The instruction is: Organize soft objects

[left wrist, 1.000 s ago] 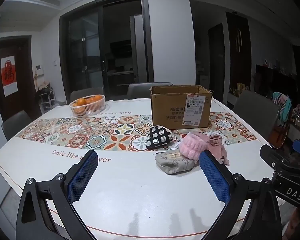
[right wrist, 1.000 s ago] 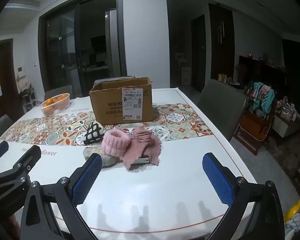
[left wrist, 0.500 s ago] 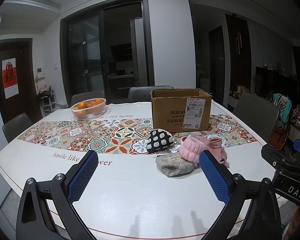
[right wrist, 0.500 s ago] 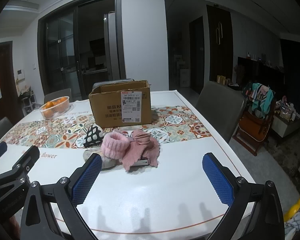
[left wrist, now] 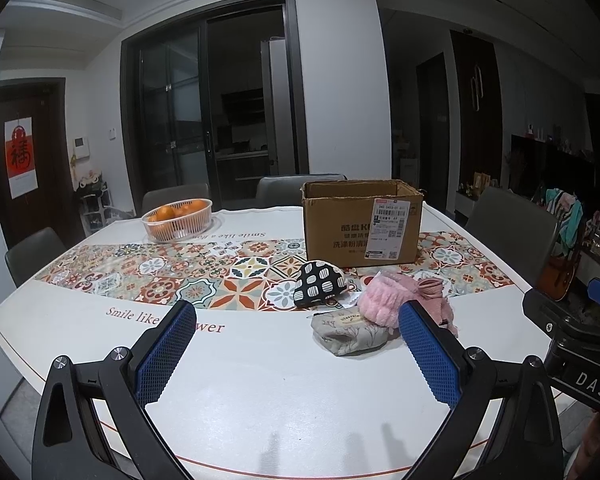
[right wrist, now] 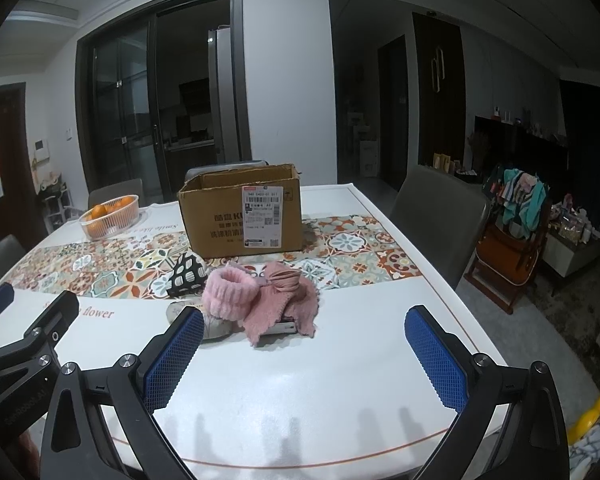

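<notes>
A small pile of soft things lies mid-table: a black-and-white patterned pouch (left wrist: pixel 319 283) (right wrist: pixel 187 273), a grey fabric pouch (left wrist: pixel 350 333) (right wrist: pixel 216 326), a fluffy pink band (left wrist: pixel 382 305) (right wrist: pixel 229 292) and a pink knitted cloth (right wrist: pixel 286 298) (left wrist: pixel 436 300). An open cardboard box (left wrist: pixel 362 220) (right wrist: pixel 242 214) stands just behind them. My left gripper (left wrist: pixel 298 354) is open and empty, above the near table, short of the pile. My right gripper (right wrist: pixel 304 354) is open and empty, in front of the pink cloth.
A white basket of oranges (left wrist: pixel 177 218) (right wrist: pixel 109 216) sits at the far left on the patterned runner (left wrist: pixel 180 276). Grey chairs (right wrist: pixel 438 216) stand around the white table (left wrist: pixel 260 380). A child's chair with clothes (right wrist: pixel 514 236) stands to the right on the floor.
Both grippers have pulled back and tilted up slightly, so the pile and box sit a little farther off and lower. Nothing on the table moved.
</notes>
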